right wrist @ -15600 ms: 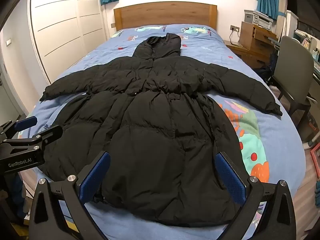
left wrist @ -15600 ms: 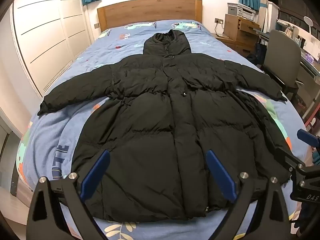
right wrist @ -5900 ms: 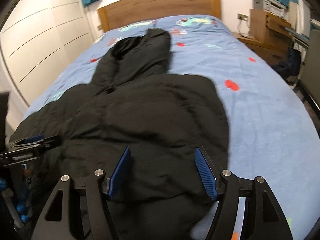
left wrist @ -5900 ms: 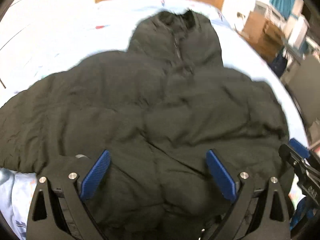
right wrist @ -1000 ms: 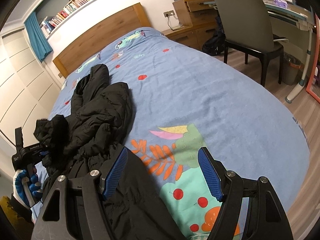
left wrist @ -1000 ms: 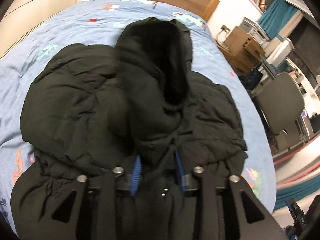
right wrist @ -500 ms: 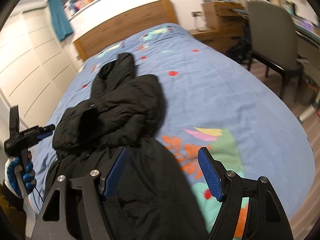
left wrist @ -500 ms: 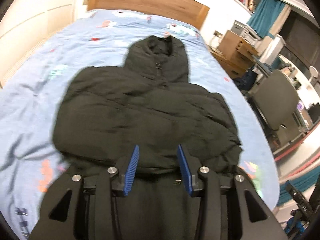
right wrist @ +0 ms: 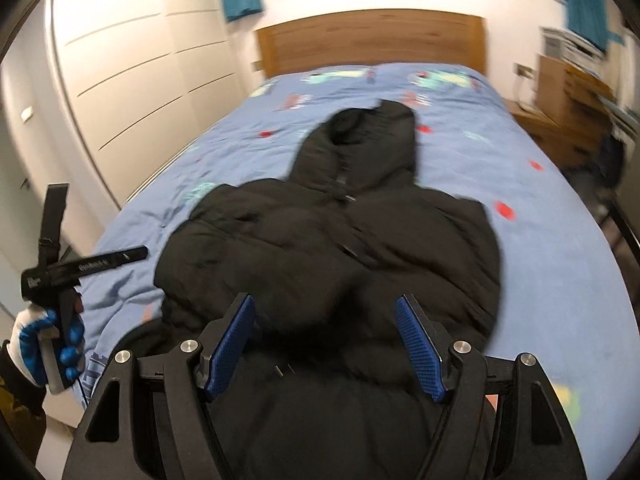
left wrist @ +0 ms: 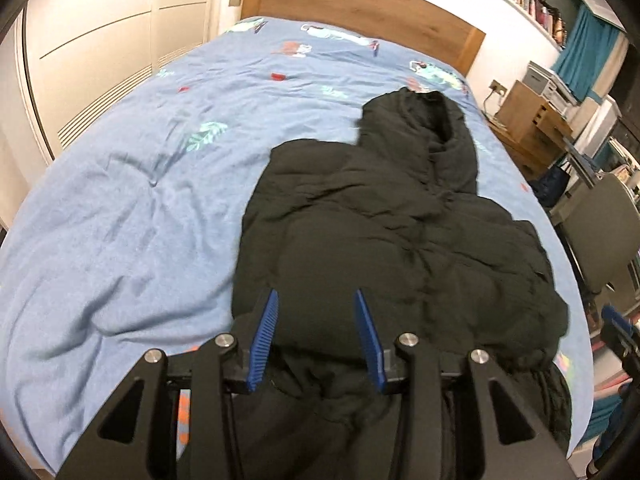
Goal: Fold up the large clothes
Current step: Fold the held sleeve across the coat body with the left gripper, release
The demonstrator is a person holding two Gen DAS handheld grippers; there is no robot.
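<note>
A black puffer coat [left wrist: 400, 248] lies on the blue patterned bed [left wrist: 140, 200], both sleeves folded in over its body. Its hood [left wrist: 432, 128] points at the headboard. My left gripper [left wrist: 318, 312] hovers open over the coat's near left part, with nothing between its blue pads. The right wrist view shows the same coat [right wrist: 340, 240] and hood [right wrist: 360, 140]. My right gripper [right wrist: 326, 320] stands wide open above the coat's lower half, holding nothing. The left gripper [right wrist: 100, 264] is seen there off the coat's left edge, in a gloved hand [right wrist: 44, 344].
A wooden headboard [left wrist: 360, 4] closes the far end of the bed. White wardrobe doors [left wrist: 100, 40] run along the left. A grey chair [left wrist: 600, 232] and wooden drawers [left wrist: 528, 128] stand to the right. Bare blue sheet [right wrist: 540, 220] flanks the coat.
The left gripper, shut on coat fabric a second ago, has let go and drawn back to the left. The right gripper's view has swung from the bed's right side onto the coat.
</note>
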